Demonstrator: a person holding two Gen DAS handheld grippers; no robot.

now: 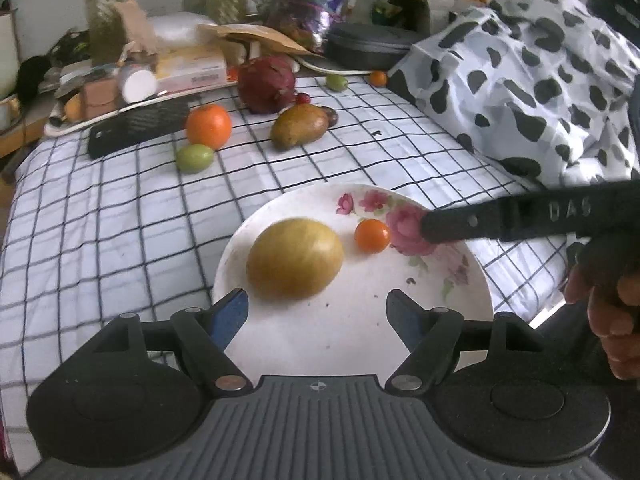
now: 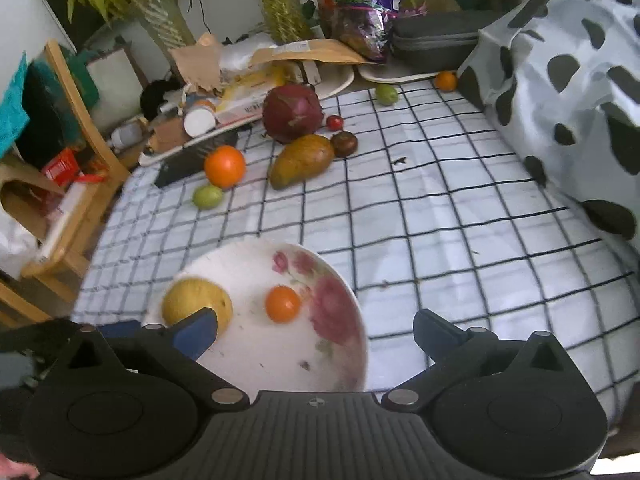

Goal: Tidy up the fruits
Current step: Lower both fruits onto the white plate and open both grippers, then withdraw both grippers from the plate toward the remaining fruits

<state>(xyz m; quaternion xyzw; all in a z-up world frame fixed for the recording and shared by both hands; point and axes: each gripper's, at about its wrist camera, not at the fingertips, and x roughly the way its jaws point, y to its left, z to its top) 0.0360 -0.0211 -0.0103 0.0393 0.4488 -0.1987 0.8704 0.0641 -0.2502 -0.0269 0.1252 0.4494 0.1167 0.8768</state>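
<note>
A white flowered plate [image 1: 360, 320] [image 2: 256, 260] lies on the checked cloth and holds a yellow round fruit [image 1: 295, 258] [image 2: 192, 302] and a small orange tomato [image 1: 372, 235] [image 2: 282, 303]. My left gripper [image 1: 318, 308] is open and empty over the plate's near side, just behind the yellow fruit. My right gripper [image 2: 316, 332] is open and empty over the plate's right rim; one of its fingers [image 1: 460, 226] reaches in from the right beside the tomato. Farther back lie an orange [image 1: 208, 126], a green fruit [image 1: 195, 157], a mango [image 1: 300, 126] and a dragon fruit [image 1: 267, 84].
A cow-patterned cloth heap [image 1: 540, 80] rises on the right. A black remote-like slab [image 1: 136, 128], trays with boxes and a grey case [image 1: 372, 46] crowd the back. A small green fruit [image 2: 386, 94] and small orange [image 2: 445, 80] lie at the far edge. A wooden chair [image 2: 76, 128] stands left.
</note>
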